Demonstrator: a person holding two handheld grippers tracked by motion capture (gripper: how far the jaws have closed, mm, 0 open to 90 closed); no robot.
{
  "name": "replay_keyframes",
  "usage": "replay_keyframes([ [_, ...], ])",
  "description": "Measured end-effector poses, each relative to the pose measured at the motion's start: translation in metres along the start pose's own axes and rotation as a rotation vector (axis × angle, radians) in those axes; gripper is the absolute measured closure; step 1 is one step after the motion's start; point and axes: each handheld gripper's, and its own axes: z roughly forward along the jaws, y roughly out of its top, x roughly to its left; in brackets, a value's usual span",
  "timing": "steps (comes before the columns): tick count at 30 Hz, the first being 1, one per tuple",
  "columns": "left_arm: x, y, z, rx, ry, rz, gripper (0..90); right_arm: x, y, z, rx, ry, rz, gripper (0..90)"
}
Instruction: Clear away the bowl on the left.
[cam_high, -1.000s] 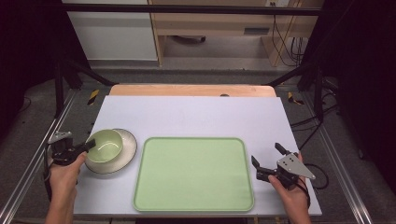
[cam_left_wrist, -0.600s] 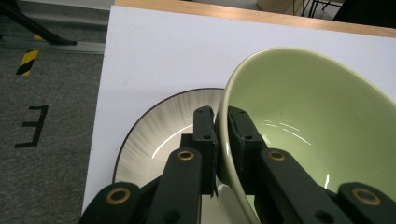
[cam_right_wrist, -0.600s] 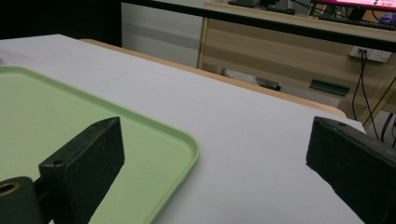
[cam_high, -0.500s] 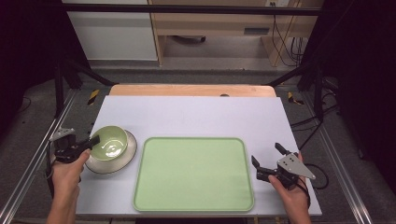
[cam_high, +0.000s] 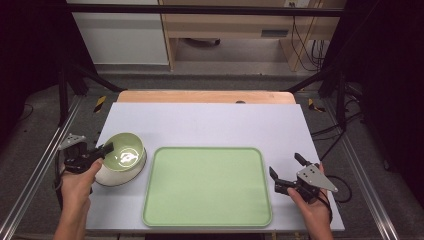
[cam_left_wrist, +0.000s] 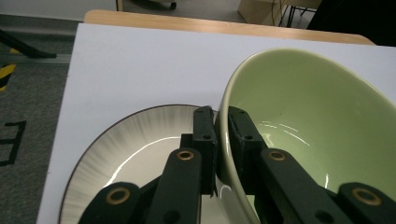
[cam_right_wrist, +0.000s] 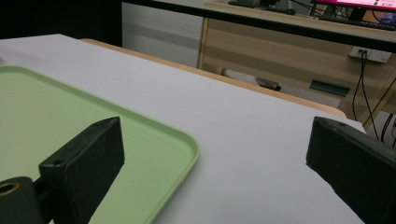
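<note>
Seen from above, a white tabletop (cam_high: 210, 122) fills the middle of the frame, with a person's forearms entering from the bottom edge.

At the left of the frame, the left claw (cam_high: 102, 150) is clamped on the rim of a green bowl (cam_high: 125, 151). In the left gripper view its two black jaws pinch the bowl's wall, one inside and one outside. The bowl is tipped, its far side higher, and appears lifted just above a white plate (cam_high: 112, 176) with a dark edge that lies on the tabletop beneath it.

In the centre, toward the lower part of the frame, lies a large pale green tray (cam_high: 207, 187) with nothing on it, its left edge just beside the plate.

At the lower right, the right claw (cam_high: 285, 172) hovers just beside the tray's right edge, jaws wide apart and holding nothing.

As a judgement: the bowl has been gripped and is coming off the plate, so the pick-up looks done. Carrying it to a new spot, likely the tray, and setting it down remain, and the plate is not yet handled.
</note>
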Motion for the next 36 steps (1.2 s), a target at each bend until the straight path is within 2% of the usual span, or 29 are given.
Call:
replay_keyframes([
  [5, -0.013, 0.001, 0.005, 0.003, -0.015, 0.03, 82.6, 0.0, 0.0, 0.0, 0.001, 0.0, 0.001, 4.6],
  [9, -0.021, -0.001, 0.011, 0.019, -0.041, 0.039, 82.5, 0.0, 0.0, -0.001, 0.0, 0.001, 0.002, 4.6],
  [15, -0.03, 0.0, 0.014, 0.017, -0.057, 0.055, 82.5, -0.001, 0.0, -0.001, 0.001, -0.001, 0.004, 4.6],
  [21, -0.046, 0.001, 0.018, 0.026, -0.087, 0.088, 82.5, -0.001, 0.0, 0.0, 0.001, -0.002, 0.002, 4.6],
  [36, -0.067, 0.0, 0.024, 0.028, -0.14, 0.108, 82.4, -0.001, 0.0, 0.0, 0.008, -0.004, 0.001, 4.6],
])
